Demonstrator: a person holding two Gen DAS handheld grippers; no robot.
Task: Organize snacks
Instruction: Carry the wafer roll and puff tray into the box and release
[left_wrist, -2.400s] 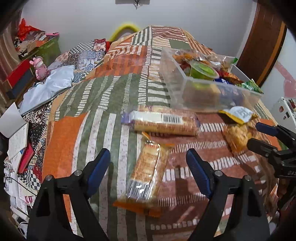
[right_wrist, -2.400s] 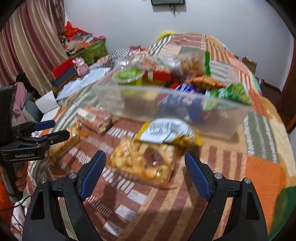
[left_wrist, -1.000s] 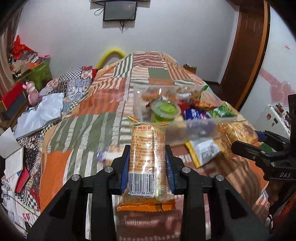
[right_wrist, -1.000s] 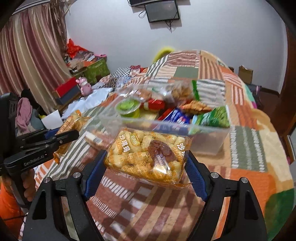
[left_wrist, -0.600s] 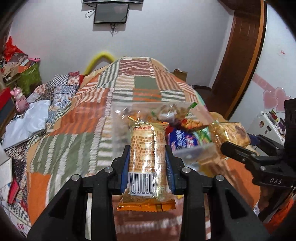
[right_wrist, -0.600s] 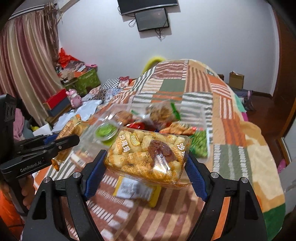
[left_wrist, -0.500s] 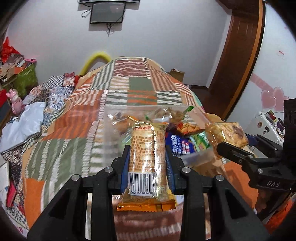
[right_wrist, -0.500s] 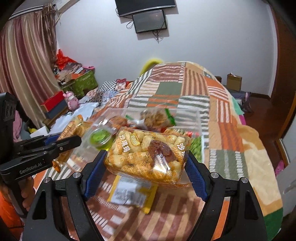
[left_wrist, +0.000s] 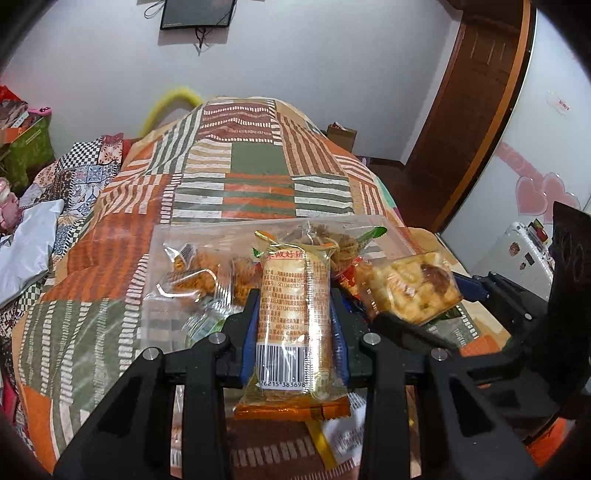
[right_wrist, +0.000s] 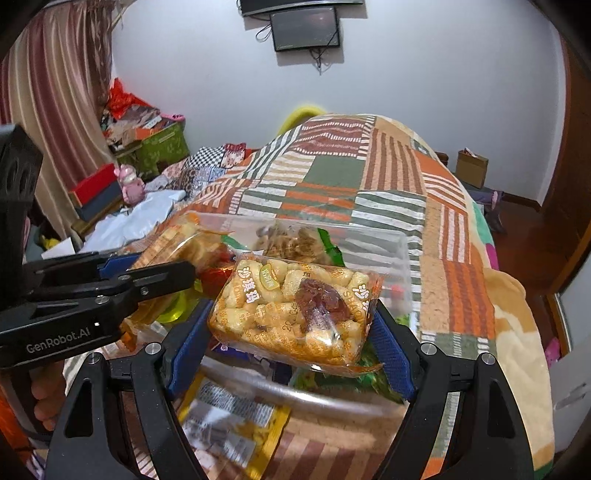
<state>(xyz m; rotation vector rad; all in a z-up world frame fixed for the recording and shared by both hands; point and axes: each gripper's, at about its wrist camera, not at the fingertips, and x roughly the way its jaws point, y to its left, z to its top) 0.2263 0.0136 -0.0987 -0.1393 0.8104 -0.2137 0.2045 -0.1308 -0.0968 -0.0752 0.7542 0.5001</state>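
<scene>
Left gripper (left_wrist: 294, 325) clamped on a long biscuit packet (left_wrist: 293, 317), blue pads pressed against both long sides, barcode end nearest the camera, orange sealed tail hanging below the grip. Packet held in the air above a clear plastic tub (left_wrist: 162, 266) on a patchwork bedspread (left_wrist: 255, 173); tub at 12 o'clock from the grip, already loaded with wrapped snacks. Right gripper (right_wrist: 291, 325) closed on a wide clear pack of puffed rice cakes (right_wrist: 295, 314), one pad at each short end, pack lying flat across the gap, a dark dried date on top. Same pack visible in the left view at 2 o'clock from the biscuit packet, above the right-hand part of the tub. In the right view, left gripper at 9 o'clock, with fingers of a hand (right_wrist: 46, 398) around its handle at 8 o'clock. Yellow and white snack bag (right_wrist: 236, 424) lying flat on the bedspread at 7 o'clock from the rice cakes, outside the near wall of the tub. Wall-mounted screen (right_wrist: 304, 27) at 12 o'clock.
</scene>
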